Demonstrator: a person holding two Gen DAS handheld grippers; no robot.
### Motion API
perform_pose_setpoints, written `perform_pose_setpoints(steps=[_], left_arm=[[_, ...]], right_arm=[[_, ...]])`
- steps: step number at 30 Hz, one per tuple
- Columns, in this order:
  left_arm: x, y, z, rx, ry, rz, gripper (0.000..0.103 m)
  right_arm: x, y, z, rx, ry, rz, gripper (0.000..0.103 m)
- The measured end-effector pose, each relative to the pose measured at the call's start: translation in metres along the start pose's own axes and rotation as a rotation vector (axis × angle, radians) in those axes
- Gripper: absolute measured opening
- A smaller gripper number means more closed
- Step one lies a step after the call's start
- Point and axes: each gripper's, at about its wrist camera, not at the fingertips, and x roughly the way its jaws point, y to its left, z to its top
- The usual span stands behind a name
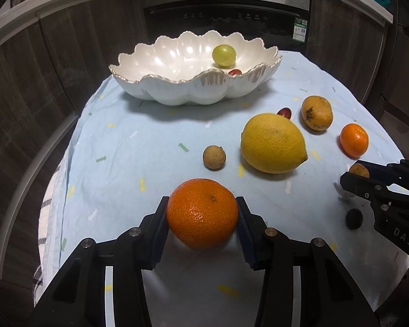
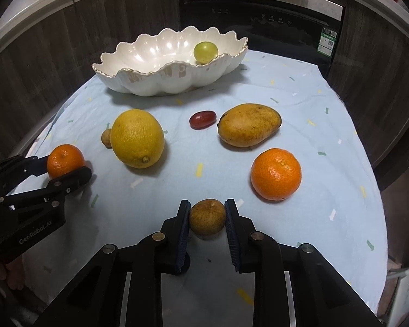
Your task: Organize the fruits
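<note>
Left hand-held gripper point(image 1: 202, 214): blue pads pressed on both flanks of round orange mandarin point(image 1: 202, 212), fruit resting on pale blue patterned cloth point(image 1: 122, 141). Right gripper point(image 2: 207, 218): pinched narrow on small brownish round fruit point(image 2: 207, 217) (longan-like, cannot tell for sure). Scalloped white ceramic bowl point(image 1: 177, 92) lies straight ahead of left gripper, beyond and slightly left of right; left nearer, path clear.

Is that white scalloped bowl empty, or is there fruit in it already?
Not empty. The white scalloped ceramic bowl holds a round green fruit and a small red fruit by its near rim; the rest is bare.
</note>
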Motion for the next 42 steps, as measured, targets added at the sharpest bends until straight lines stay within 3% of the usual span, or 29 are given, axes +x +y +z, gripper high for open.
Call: perform_pose_setpoints(steps=[21, 42], left_arm=[[-0.039, -0.005, 0.019, 0.005, -0.056, 0.010, 0.045], [-0.055, 0.000, 0.055, -0.015, -0.096, 0.027, 0.045]], right_arm=[[-0.036, -0.003, 0.016, 0.015, -0.091, 0.003, 0.027], [-0.057, -0.009, 0.055, 0.015, -0.177, 0.005, 0.027]])
